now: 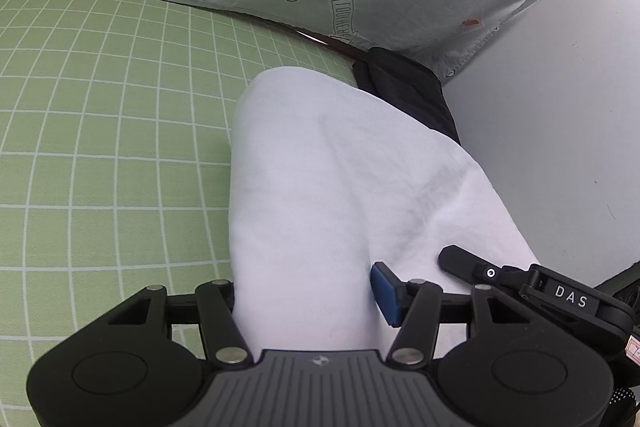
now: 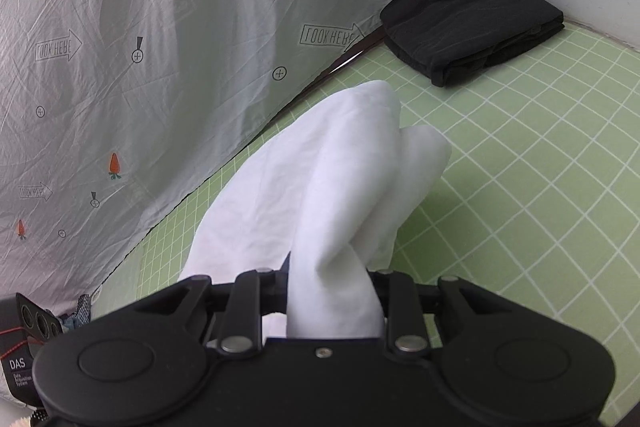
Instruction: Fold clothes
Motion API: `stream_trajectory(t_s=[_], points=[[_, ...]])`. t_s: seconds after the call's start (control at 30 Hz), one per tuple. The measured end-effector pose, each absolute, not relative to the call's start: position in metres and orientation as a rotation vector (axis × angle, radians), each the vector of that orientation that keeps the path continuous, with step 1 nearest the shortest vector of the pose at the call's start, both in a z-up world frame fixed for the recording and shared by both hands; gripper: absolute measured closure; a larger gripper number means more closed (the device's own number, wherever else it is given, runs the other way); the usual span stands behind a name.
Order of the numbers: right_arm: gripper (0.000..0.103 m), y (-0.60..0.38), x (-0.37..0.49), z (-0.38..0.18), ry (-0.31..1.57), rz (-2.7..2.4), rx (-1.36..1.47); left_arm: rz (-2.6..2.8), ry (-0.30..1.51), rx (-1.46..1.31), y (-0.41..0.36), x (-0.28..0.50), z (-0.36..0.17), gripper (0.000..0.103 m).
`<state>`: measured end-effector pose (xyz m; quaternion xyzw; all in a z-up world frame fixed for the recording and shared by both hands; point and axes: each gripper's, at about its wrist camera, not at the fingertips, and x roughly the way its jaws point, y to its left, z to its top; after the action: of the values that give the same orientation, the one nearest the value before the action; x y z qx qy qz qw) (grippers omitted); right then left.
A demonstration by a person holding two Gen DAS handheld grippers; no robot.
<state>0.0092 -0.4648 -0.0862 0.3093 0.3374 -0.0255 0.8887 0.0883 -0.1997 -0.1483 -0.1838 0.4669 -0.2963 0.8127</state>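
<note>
**Inspector:** State of the jaws, nearest first.

**Recorder:** In the left wrist view the left gripper [image 1: 308, 303] is seen closed on a thick bundle of the white garment [image 1: 340, 179]; one blue pad [image 1: 385, 294] is pressed into the cloth, the other is hidden behind it. In the right wrist view the right gripper [image 2: 332, 301] is pinched on a narrower gathered fold of the same white garment [image 2: 320, 179], which fills the gap between its jaws.

**Inspector:** Where is the garment placed?

**Recorder:** It runs forward from between both pairs of jaws, hanging doubled above the green grid mat [image 2: 520, 187]. Whether its far end touches the mat cannot be told.

**Inspector:** What lies beyond?

**Recorder:** Ahead and to the right of the right jaws a folded black garment [image 2: 476, 23] is set on the mat. A printed grey sheet [image 2: 160, 67] is noted beyond the mat's far edge.

**Inspector:** Step in hand?

**Recorder:** It is judged that the garment is lifted mid-fold, one piece already finished.

**Inspector:** Next move?

**Recorder:** The cloth should be lowered flat on the mat, edges aligned, both grips kept until it is laid; slack between the jaws risks a crooked crease.
</note>
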Motion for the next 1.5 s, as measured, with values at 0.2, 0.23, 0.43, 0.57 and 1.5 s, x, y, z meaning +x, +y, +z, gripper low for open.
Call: stream_trajectory(t_s=[0.2,0.23,0.43,0.57,1.5], points=[[0.077,-0.553,0.030,-0.084,0.689,0.035,0.570,-0.553,0.941,-0.432,-0.286,0.084,-0.119,0.045],[0.077,-0.568,0.034,-0.079,0.681,0.051,0.540,-0.547,0.928,-0.447,-0.301,0.086,-0.115,0.045],[0.077,-0.654,0.067,-0.049,0.614,0.079,0.413,-0.560,0.863,-0.495,-0.396,0.121,-0.090,0.045],[0.077,-0.704,0.102,-0.027,0.548,0.092,0.331,-0.596,0.803,-0.489,-0.451,0.161,-0.071,0.045],[0.018,-0.756,0.284,-0.106,0.521,-0.082,-0.044,-0.405,0.683,-0.005,-0.548,0.317,-0.102,0.009]])
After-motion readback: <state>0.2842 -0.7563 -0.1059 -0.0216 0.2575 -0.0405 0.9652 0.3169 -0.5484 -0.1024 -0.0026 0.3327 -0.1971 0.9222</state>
